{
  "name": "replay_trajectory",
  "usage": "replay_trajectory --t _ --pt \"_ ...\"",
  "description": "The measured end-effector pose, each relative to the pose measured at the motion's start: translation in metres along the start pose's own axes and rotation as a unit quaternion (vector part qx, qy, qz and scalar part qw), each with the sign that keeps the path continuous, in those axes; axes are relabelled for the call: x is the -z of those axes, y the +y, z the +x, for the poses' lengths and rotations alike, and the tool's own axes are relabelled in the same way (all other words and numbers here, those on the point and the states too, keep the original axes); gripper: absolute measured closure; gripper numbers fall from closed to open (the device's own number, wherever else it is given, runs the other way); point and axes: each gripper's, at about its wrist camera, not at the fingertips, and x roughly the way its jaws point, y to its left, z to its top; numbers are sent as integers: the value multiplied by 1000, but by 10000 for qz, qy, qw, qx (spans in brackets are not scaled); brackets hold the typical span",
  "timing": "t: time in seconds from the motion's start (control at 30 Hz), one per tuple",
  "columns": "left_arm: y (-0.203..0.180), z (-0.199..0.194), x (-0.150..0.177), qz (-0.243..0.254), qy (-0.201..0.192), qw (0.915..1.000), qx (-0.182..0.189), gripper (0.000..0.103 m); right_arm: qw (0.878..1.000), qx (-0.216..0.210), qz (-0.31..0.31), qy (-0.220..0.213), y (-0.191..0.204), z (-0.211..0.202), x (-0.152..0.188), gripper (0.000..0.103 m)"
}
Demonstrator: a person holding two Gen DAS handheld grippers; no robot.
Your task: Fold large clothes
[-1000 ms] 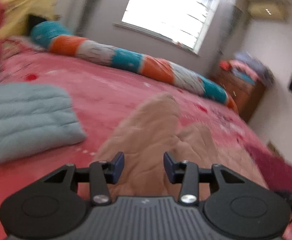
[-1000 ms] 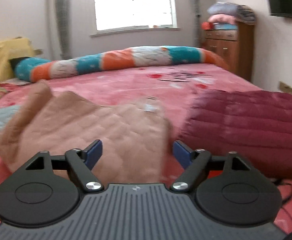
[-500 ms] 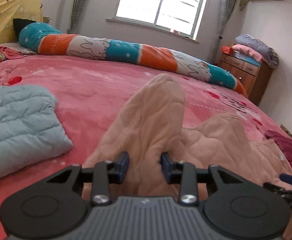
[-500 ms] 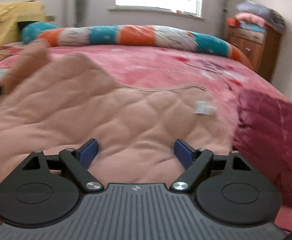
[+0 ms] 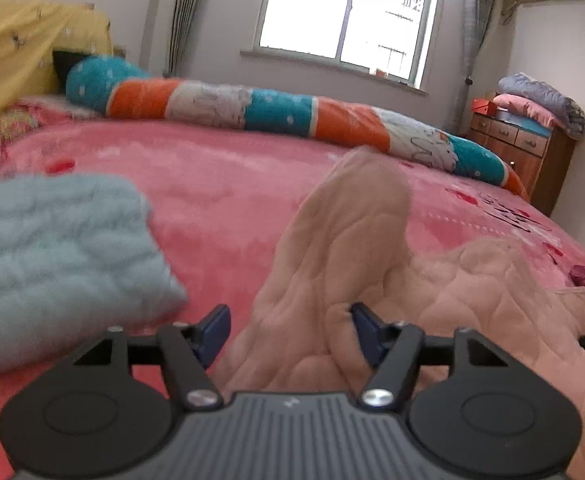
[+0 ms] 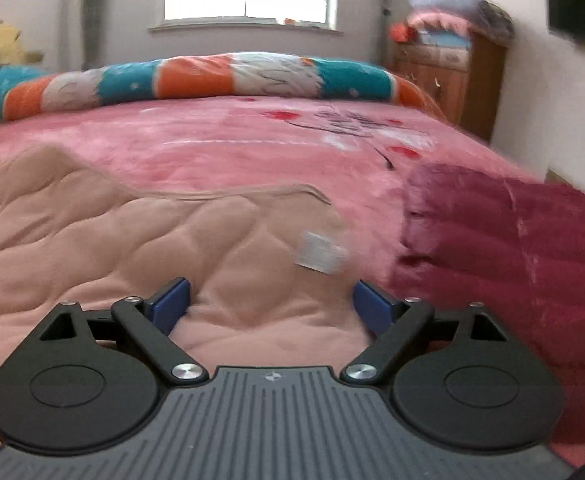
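**Two open grippers low over a peach quilted garment on a pink bed**

The left gripper (image 5: 290,326) sits low and points across the bed toward the window (image 5: 342,20). Its jaws are wide apart, with a raised fold of the peach quilted garment (image 5: 344,240) between them, not pinched. The right gripper (image 6: 270,304) is also low and level, and its jaws are wide apart too. The flat part of the garment (image 6: 104,240) lies between them, not pinched.

The garment lies on the pink bed cover (image 5: 220,176). One long soft part points away toward the window. A small white tag (image 6: 320,256) is on it.

A light blue puffy garment (image 5: 52,248) lies just left of the peach one. A dark red puffy garment (image 6: 504,264) lies just right of it. A long striped pillow (image 5: 276,112) lies across the bed beyond the peach garment. A wooden dresser (image 5: 520,152) with folded blankets stands beyond the bed's right side.
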Motion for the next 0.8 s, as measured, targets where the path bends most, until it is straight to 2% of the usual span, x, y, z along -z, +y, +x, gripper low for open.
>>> replay_trajectory --t 0.03,0.07,0.17,0.23,0.3,0.33,0.5,0.6,0.7,0.73,0.77,0.8 --pt "1 -1 3 0 -8 10000 8 36 9985 -336 408 151 -14 5 -1 0" --pt "0 -2 5 50 -59 10000 -10 36 9972 -464 556 202 -20 5 -1 0" --pt "2 -5 4 -284 -130 9995 -1 37 9987 -351 351 115 -10 -3 0 0" --pt "0 -19 1 -491 -426 9977 163 37 9986 -374 368 107 -14 0 0 0" --pt "-6 -34 -2 -380 -723 9965 174 36 9979 -456 446 112 -20 3 -1 0" --pt "-7 -36 -4 -302 -740 9968 91 33 9979 -464 443 104 -20 3 -1 0" --pt "15 -34 -1 -469 -513 9975 -156 36 9977 -515 437 100 -26 11 -1 0" --pt "21 -30 9 -465 -161 9986 194 36 9974 -546 464 112 -26 10 0 0" --pt "19 -23 20 -390 8 9988 286 36 9970 -600 483 123 -26 11 0 0" --pt "19 -20 20 -460 21 9985 302 41 9968 -620 495 125 -27 11 0 0" --pt "18 -18 19 -505 43 9981 358 52 9966 -631 507 127 -27 11 0 0" --pt "17 -15 17 -475 68 9981 397 55 9966 -634 516 128 -27 11 0 0"
